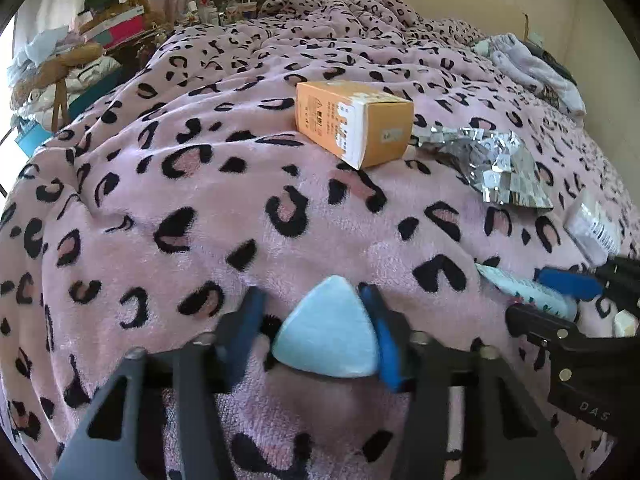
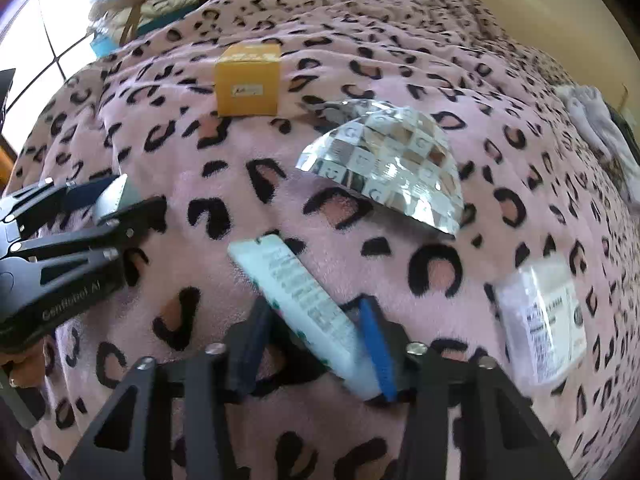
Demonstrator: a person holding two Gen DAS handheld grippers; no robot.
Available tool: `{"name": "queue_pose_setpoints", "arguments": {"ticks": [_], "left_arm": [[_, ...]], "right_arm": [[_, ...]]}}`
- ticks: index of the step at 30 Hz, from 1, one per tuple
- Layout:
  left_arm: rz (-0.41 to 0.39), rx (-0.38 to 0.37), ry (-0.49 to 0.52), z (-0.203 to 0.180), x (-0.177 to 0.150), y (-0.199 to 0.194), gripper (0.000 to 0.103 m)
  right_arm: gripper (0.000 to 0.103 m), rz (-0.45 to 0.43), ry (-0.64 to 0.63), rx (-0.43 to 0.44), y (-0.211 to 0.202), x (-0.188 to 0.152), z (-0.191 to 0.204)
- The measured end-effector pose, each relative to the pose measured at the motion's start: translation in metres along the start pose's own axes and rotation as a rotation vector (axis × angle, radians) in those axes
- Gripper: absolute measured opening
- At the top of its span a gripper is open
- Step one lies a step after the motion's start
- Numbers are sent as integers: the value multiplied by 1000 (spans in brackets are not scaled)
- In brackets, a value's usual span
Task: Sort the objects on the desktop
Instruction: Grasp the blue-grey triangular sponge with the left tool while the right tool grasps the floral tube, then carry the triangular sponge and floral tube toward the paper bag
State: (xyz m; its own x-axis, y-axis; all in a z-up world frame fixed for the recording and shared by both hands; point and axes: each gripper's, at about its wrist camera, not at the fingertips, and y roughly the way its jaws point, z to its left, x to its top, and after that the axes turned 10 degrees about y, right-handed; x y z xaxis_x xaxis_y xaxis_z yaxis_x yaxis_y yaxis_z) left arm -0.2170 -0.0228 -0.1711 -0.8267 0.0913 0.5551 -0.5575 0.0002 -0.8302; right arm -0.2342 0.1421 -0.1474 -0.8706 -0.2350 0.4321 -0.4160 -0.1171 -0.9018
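Left gripper jaws clamp blue sponge; right gripper jaws straddle tube, contact unclear. Pouch at 3 o'clock cut off.

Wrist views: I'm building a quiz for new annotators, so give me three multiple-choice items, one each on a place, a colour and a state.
1. What lies just right of the orange box in the left wrist view? A. a green cap B. crumpled silver foil C. a mug
2. What colour is the wedge in the left gripper? A. red B. black C. light blue
3. How is the white tube? A. lying between the right gripper's fingers B. standing upright C. inside the box

B, the foil starts at the box's right end; C, pale blue shows between the pads; A, it lies slanted on the blanket.
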Motion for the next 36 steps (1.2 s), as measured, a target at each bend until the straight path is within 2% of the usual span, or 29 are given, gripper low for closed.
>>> {"name": "queue_pose_setpoints", "arguments": {"ticks": [7, 12, 16, 23, 29, 36], "left_arm": [[-15, -1, -14, 3, -4, -10, 41], [-25, -4, -9, 3, -12, -27, 41], [-37, -9, -9, 1, -24, -48, 41], [-21, -51, 22, -10, -60, -77, 41], [16, -66, 8, -13, -83, -80, 41], [0, -70, 24, -17, -88, -98, 41]], "right_arm": [[22, -47, 114, 4, -12, -15, 0], [22, -73, 207, 45, -20, -28, -9], [20, -96, 283, 73, -36, -52, -9], [21, -54, 405, 141, -41, -93, -6], [20, -22, 420, 107, -22, -92, -1], [20, -55, 457, 118, -42, -101, 1]]}}
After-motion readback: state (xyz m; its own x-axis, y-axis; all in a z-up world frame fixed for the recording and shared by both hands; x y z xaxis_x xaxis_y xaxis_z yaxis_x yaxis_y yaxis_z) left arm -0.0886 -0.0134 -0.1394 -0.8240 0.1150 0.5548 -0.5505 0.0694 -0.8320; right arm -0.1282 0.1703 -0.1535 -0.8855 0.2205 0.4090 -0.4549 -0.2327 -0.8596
